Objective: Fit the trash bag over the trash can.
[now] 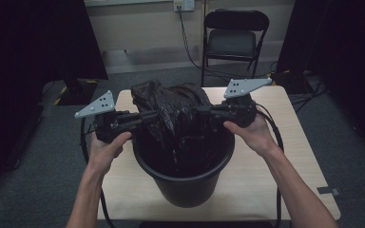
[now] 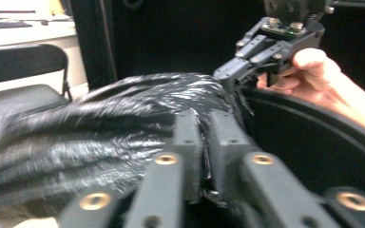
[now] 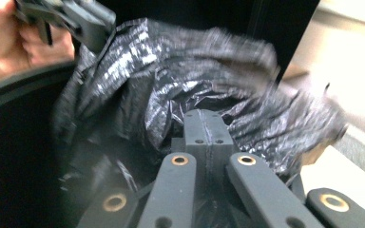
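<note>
Near edge of table (image 1: 247,190): person's forearms come in from below, hands on either side of the black bin (image 1: 185,183), which stands upright w/ its base toward the near side. Black bin liner (image 1: 178,111) is bunched up above the bin's far rim, part of it hanging down inside, the rest humped over toward the far side of the table.

Left gripper (image 1: 147,115) sits at the bin's left rim, jaws nearly together & pinching a fold of liner; left gripper view shows film caught between the pads (image 2: 187,142), liner (image 2: 100,137) spreading off to the left. Right gripper (image 1: 203,110) at the right rim, jaws clamped flat together on the film; right gripper view shows pads (image 3: 208,133) meeting w/ liner (image 3: 180,71) crumpled beyond.

Step in hand, as I read it: fitting the liner – both sides gripped, bag lifted over the mouth. Next move prob calls for drawing the 2 grips apart to open the mouth, then pulling the edge down over the rim w/o tearing thin film or tipping the bin.

Far back: folding chair (image 1: 235,38) by the wall
</note>
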`<state>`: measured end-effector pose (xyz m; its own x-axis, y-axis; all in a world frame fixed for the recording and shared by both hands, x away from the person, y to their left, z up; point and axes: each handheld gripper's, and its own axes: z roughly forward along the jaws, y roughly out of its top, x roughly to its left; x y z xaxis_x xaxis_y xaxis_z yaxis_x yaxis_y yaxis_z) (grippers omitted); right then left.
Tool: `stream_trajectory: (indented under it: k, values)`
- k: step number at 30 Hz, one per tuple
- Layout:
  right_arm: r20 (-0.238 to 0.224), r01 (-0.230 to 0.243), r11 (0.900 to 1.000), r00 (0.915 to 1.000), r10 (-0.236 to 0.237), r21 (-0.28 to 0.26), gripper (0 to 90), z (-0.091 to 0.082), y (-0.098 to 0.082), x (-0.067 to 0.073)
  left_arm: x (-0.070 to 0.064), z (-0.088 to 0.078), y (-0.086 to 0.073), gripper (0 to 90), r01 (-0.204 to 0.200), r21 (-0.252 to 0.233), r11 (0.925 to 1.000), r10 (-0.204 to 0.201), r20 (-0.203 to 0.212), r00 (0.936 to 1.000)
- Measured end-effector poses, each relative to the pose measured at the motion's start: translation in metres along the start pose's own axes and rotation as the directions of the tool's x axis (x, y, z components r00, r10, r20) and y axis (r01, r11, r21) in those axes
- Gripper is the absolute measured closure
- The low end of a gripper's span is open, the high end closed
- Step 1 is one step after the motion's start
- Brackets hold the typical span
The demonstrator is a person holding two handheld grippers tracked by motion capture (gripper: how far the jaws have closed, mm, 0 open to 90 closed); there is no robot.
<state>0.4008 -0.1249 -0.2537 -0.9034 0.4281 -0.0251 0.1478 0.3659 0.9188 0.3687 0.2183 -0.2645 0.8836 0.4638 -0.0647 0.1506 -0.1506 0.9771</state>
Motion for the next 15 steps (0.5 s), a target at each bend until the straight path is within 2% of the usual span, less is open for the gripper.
stream_trajectory:
  k: [1,2,4,5,7,9,10,11,14,15]
  values:
    - [0.005,-0.002,1.0,1.0,0.002,0.014,90.0,0.0,-0.004,-0.001,0.002,-0.001,-0.001,72.9,0.0,0.0,1.0,0.0,-0.013,0.9999]
    - [0.01,-0.009,1.0,0.9999,0.009,0.018,85.4,-0.001,-0.006,-0.002,0.006,-0.001,-0.002,66.9,0.013,-0.014,0.9998,-0.014,-0.032,0.9994]
    - [0.015,-0.025,1.0,0.9996,0.025,0.004,72.5,-0.003,-0.007,-0.007,0.012,-0.002,0.001,51.7,-0.006,0.011,0.9999,0.007,-0.108,0.9941]
    - [0.015,-0.036,0.999,0.9992,0.036,-0.017,66.6,-0.005,-0.005,-0.009,0.016,-0.002,0.002,47.5,0.001,0.013,0.9999,0.0,-0.119,0.9929]
    - [0.019,-0.043,0.997,0.9988,0.044,-0.059,61.8,-0.008,0.0,-0.015,0.026,-0.003,0.007,44.1,0.035,-0.009,0.9993,-0.036,-0.1,0.9943]
    - [0.042,-0.056,0.995,0.9973,0.059,-0.083,56.6,-0.007,0.006,-0.025,0.037,0.0,0.01,40.1,0.058,-0.012,0.9982,-0.059,-0.107,0.9925]
    - [0.058,-0.084,0.993,0.9944,0.088,-0.08,49.5,0.0,0.009,-0.036,0.047,0.007,0.01,38.5,0.084,0.001,0.9965,-0.083,-0.106,0.9909]
    - [0.058,-0.084,0.993,0.9944,0.088,-0.08,49.5,0.0,0.009,-0.036,0.047,0.007,0.01,37.5,0.084,0.001,0.9965,-0.083,-0.106,0.9909]
    - [0.083,-0.114,0.993,0.9897,0.116,-0.031,41.3,0.016,0.009,-0.05,0.062,0.019,0.005,35.9,0.129,0.023,0.9913,-0.126,-0.108,0.9862]
    - [0.07,-0.142,0.99,0.9873,0.143,-0.013,37.8,0.025,0.006,-0.057,0.067,0.022,0.002,35.0,0.143,0.024,0.9894,-0.14,-0.106,0.9844]
